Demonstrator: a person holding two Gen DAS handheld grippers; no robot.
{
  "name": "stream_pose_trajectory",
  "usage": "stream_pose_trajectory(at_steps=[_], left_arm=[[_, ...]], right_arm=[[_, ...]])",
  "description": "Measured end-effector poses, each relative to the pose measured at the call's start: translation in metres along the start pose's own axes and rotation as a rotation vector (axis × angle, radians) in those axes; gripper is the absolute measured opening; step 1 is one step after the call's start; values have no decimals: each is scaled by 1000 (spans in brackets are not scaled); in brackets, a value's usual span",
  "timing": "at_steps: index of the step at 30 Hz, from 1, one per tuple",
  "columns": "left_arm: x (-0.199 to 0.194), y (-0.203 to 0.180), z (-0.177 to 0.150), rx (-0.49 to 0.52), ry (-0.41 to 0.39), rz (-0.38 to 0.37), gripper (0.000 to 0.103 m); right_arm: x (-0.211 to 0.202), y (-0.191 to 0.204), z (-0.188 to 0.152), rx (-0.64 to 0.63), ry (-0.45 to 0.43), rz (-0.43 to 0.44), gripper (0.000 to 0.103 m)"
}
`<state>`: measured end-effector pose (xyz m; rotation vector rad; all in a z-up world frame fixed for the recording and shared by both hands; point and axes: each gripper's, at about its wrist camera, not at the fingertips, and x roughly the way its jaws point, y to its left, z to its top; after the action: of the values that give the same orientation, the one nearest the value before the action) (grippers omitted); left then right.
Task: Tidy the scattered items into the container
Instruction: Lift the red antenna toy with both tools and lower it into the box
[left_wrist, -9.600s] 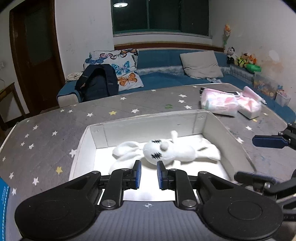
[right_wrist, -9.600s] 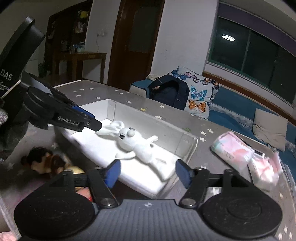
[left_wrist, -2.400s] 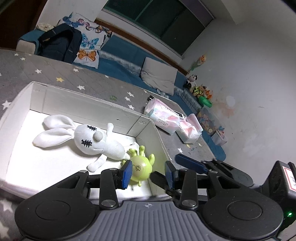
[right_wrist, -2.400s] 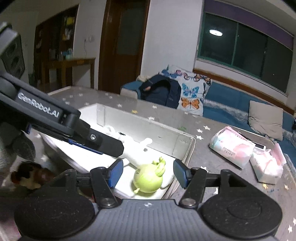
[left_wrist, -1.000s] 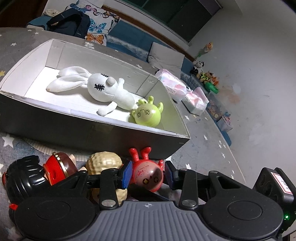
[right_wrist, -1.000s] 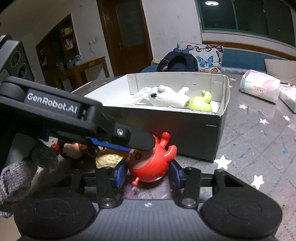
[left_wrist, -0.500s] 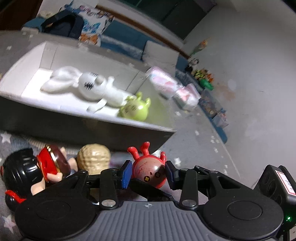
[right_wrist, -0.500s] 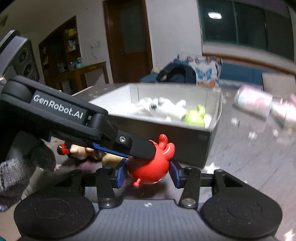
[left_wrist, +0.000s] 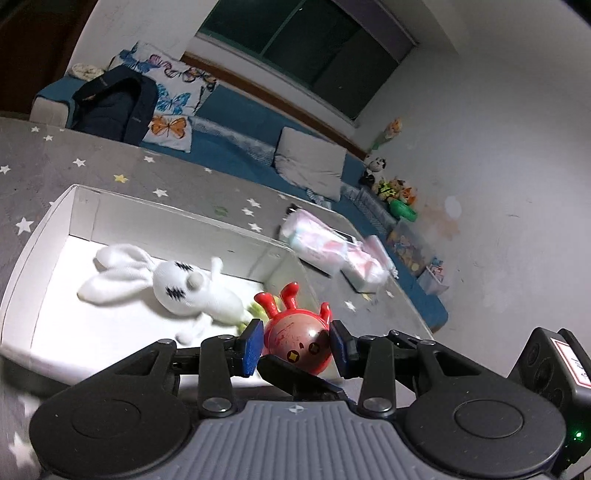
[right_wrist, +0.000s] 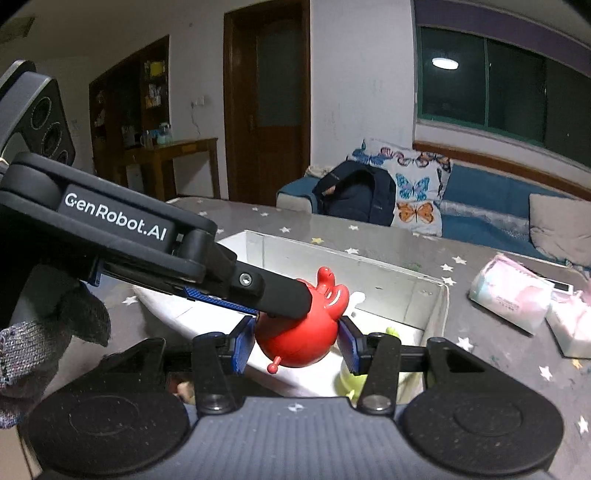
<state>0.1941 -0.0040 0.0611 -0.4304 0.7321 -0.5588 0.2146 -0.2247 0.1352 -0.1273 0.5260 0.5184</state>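
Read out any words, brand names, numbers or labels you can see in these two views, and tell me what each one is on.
"GenRobot.AI": white lettering on the black arm of the left tongs, seen from the right wrist view.
A red-bordered white sticker on the black camera block at the right edge of the left wrist view: cut off and too small to read.
The pink and white tissue packs carry print too blurred to read.

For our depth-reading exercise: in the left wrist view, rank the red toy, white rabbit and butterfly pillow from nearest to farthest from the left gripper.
1. Red toy, between the left gripper fingers.
2. White rabbit, left, inside the box.
3. Butterfly pillow, far left, on the sofa.
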Motion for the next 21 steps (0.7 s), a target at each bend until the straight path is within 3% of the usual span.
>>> stream_pose_trajectory(at_steps=[9,21], left_arm=[[39,44,15,-101,75,0,41],[53,57,12,-123,126,14,41]], right_arm=[[56,-13,6,-5,128,12,48],[74,-12,-1,-64,228,33,49]])
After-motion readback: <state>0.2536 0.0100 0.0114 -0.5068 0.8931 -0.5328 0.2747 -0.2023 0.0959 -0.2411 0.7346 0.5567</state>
